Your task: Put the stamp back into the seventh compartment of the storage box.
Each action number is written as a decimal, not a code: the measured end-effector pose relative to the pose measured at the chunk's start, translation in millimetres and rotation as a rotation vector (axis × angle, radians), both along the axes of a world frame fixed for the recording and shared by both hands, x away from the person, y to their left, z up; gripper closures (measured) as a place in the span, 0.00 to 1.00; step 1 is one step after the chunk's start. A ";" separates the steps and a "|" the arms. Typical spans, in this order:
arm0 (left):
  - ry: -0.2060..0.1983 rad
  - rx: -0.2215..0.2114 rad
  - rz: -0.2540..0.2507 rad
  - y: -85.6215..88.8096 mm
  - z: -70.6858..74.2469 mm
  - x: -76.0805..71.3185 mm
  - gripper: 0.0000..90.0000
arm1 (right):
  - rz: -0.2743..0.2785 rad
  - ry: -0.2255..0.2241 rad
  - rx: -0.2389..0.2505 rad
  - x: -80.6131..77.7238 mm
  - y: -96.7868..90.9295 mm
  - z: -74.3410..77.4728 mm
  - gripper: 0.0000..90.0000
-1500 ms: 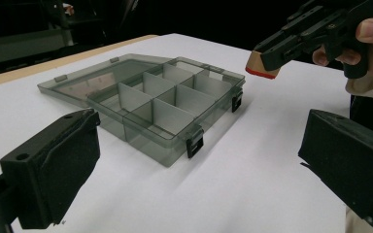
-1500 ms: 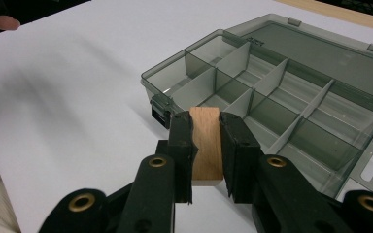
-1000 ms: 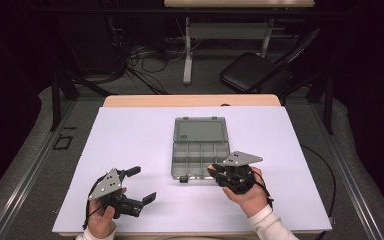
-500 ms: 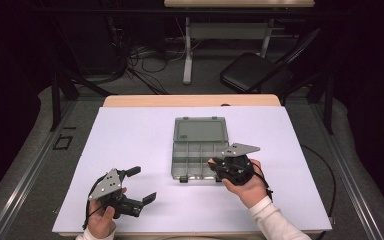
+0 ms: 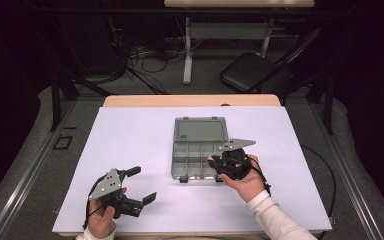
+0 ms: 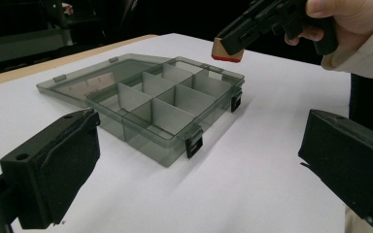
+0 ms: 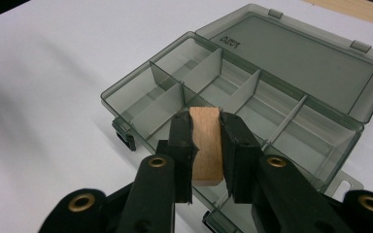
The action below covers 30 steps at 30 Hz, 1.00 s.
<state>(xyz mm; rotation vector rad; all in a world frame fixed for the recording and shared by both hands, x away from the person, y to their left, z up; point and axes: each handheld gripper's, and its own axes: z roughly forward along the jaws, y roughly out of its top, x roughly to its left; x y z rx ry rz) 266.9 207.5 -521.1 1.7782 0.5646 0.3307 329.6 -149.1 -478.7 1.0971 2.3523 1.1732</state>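
Block: a small tan wooden block [image 7: 207, 144] – pinched between the jaws of the right gripper [image 7: 208, 145], up in the air over the box's near edge.
Box: a clear grey plastic box with dividers [image 5: 196, 157], lid open flat, on the white table [image 5: 130, 140].
Left gripper: the left gripper [image 5: 139, 184] – jaws wide apart, holding nothing, well apart from the box.
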 end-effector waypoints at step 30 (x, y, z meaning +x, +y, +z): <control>0.001 0.000 -0.002 -0.1 0.0 0.0 0.01 | -0.027 0.080 -0.077 26.7 9.0 -24.0 0.85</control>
